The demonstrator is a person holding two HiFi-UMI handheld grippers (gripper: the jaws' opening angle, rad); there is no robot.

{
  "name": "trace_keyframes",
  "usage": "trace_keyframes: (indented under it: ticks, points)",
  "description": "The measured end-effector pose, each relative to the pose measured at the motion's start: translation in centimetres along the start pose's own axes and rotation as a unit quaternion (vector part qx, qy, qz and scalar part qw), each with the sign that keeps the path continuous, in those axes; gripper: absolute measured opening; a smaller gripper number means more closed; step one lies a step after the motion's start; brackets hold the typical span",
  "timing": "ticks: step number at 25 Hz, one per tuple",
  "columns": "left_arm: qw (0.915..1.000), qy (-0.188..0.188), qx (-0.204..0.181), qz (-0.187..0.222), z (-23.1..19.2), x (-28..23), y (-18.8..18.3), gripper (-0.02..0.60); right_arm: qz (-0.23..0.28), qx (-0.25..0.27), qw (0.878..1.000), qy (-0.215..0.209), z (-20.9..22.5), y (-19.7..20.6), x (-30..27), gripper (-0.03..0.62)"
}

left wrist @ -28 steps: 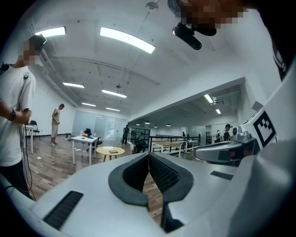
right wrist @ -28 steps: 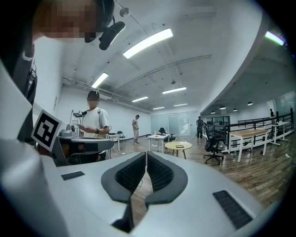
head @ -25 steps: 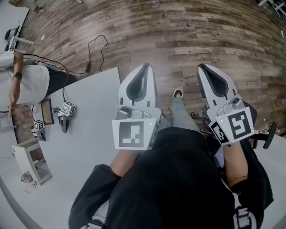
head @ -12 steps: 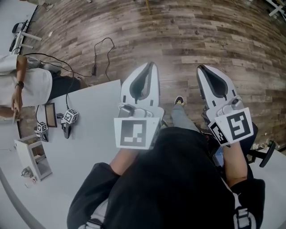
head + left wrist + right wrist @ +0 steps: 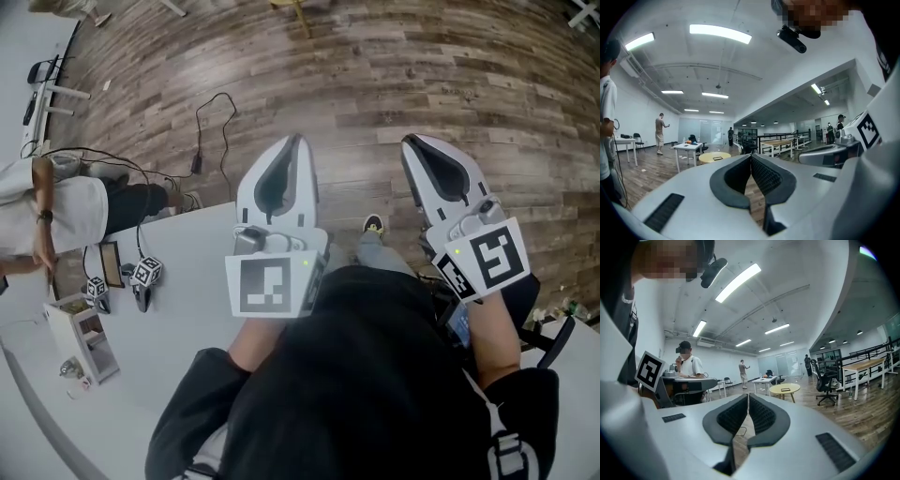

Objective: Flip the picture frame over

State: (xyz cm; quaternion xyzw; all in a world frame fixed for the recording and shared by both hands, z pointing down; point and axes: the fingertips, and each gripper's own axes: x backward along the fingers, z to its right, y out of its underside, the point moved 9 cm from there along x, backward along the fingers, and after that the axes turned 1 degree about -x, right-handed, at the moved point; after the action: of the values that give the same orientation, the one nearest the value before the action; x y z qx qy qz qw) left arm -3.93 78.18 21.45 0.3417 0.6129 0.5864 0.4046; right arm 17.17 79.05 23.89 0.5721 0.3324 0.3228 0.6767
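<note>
The left hand-held gripper [image 5: 293, 142] and the right hand-held gripper [image 5: 411, 142] are both pinched closed on nothing, reaching past the white desk's [image 5: 187, 314] far edge over the brown plank floor [image 5: 375, 66]. The small dark-rimmed picture frame [image 5: 111, 264] lies flat by the desk's far left edge, well apart from them. Two spare grippers with marker cubes [image 5: 143, 277] lie just beside it. A white open wooden box [image 5: 84, 337] sits nearer, and a white-shirted person [image 5: 61, 211] stands at that edge.

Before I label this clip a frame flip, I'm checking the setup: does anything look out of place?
Yes. The left gripper and right gripper are shut on nothing and point out over the wooden floor, while the picture frame sits far off at the left end of the white table.
</note>
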Motion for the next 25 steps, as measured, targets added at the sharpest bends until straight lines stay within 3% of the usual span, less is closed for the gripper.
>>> trace_keyframes:
  ticks: [14, 25]
  points:
    - [0.9998, 0.018, 0.001, -0.002, 0.9, -7.3, -1.0, 0.023, 0.004, -0.010, 1.000, 0.002, 6.3, -0.9, -3.0, 0.025]
    - [0.9992, 0.021, -0.033, 0.010, -6.4, -15.0, -1.1, 0.023, -0.018, 0.000, 1.000, 0.005, 8.7, -1.5, -13.4, 0.023]
